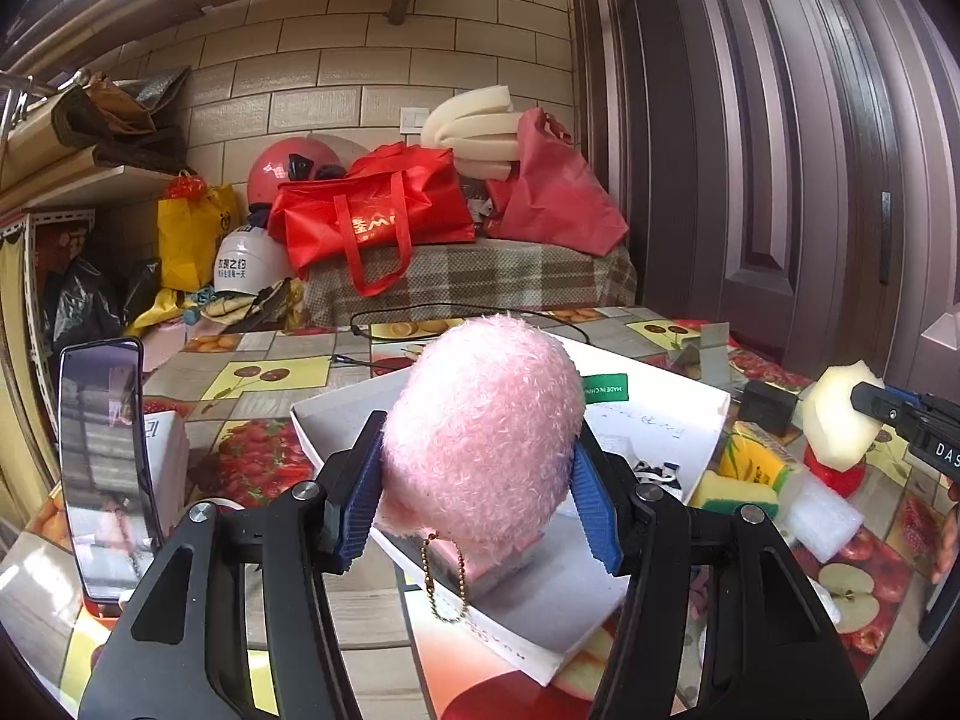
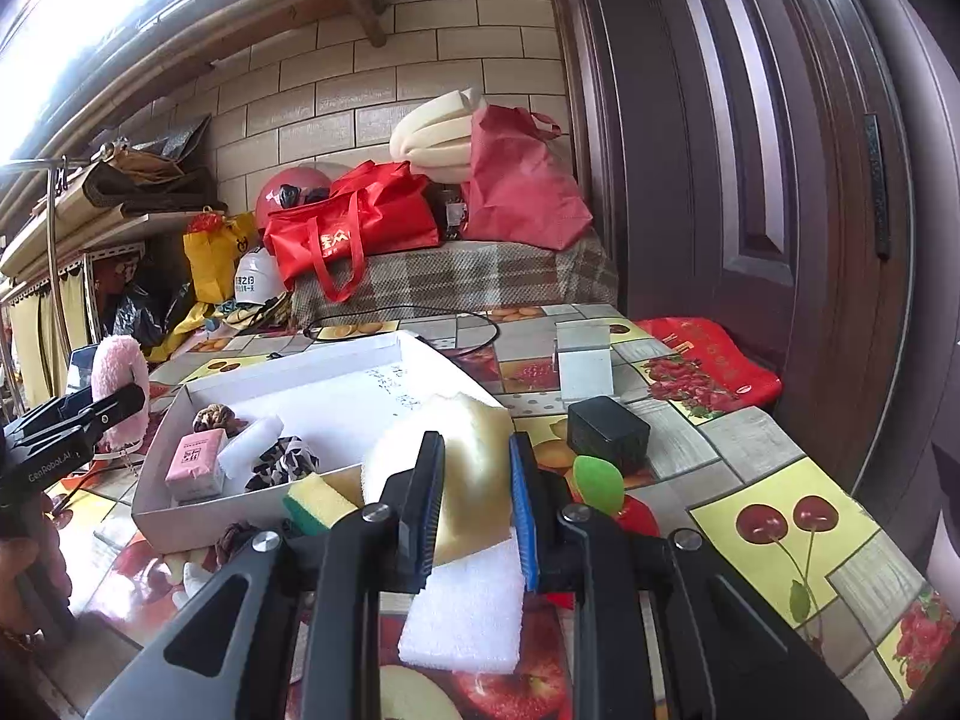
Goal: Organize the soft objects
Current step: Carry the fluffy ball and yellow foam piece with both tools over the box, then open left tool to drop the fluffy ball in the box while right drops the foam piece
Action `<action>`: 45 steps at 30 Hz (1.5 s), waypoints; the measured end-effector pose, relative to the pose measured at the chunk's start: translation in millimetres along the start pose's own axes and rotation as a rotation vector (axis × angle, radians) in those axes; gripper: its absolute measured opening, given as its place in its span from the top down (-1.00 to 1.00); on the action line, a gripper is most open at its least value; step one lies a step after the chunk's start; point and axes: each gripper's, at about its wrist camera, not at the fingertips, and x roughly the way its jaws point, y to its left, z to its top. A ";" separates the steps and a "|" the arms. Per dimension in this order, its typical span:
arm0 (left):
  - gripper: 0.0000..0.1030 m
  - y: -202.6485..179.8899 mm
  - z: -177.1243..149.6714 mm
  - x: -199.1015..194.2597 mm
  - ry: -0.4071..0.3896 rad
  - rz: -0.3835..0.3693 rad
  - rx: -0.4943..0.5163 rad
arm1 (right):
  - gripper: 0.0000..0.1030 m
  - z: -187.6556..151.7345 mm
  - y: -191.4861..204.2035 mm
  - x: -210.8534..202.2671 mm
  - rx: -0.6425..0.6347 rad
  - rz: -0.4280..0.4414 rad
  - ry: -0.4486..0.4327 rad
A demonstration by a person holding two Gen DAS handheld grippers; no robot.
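Over the fruit-patterned tablecloth [image 2: 774,468], both grippers are loaded, and the step in hand looks like carrying soft things to the white box [image 2: 300,372]. The left gripper [image 1: 480,480] has its jaws closed on a pink fluffy toy [image 1: 486,426], which bulges out between the blue pads; a small bead chain [image 1: 447,585] dangles below it. In the left wrist view the toy hangs over the near part of the box. The right gripper [image 2: 474,492] pinches a pale cream sponge [image 2: 468,462] hard, so the foam is squeezed thin between the pads. It is held to the right of the box, above a white foam block [image 2: 468,606] and a yellow-and-green scrubbing sponge [image 2: 318,501] that lie on the cloth.

The box already holds a small pink carton [image 2: 195,468], a white foam roll [image 2: 252,447], a leopard-print fabric piece [image 2: 288,462] and a brown knotted thing [image 2: 213,417].

The next move probably calls for lowering the pink toy into a free part of the box floor and spreading the jaws so that it drops clear, chain included. The right hand would then bring the cream sponge over the box wall without knocking it. Both things will spring back once let go, so each needs room around it. The foam block and scrubbing sponge are left to collect afterwards.
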 end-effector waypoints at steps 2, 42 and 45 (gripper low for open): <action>-0.11 10.0 1.0 2.9 -0.003 0.023 -0.030 | 0.60 1.4 5.7 5.4 -0.017 -0.001 -0.008; -1.00 13.3 20.5 88.4 0.087 0.057 0.016 | -1.00 30.4 97.0 115.0 -0.173 -0.031 0.030; -1.00 19.4 20.7 87.3 0.083 0.061 -0.014 | -1.00 30.9 98.9 116.7 -0.190 -0.037 0.029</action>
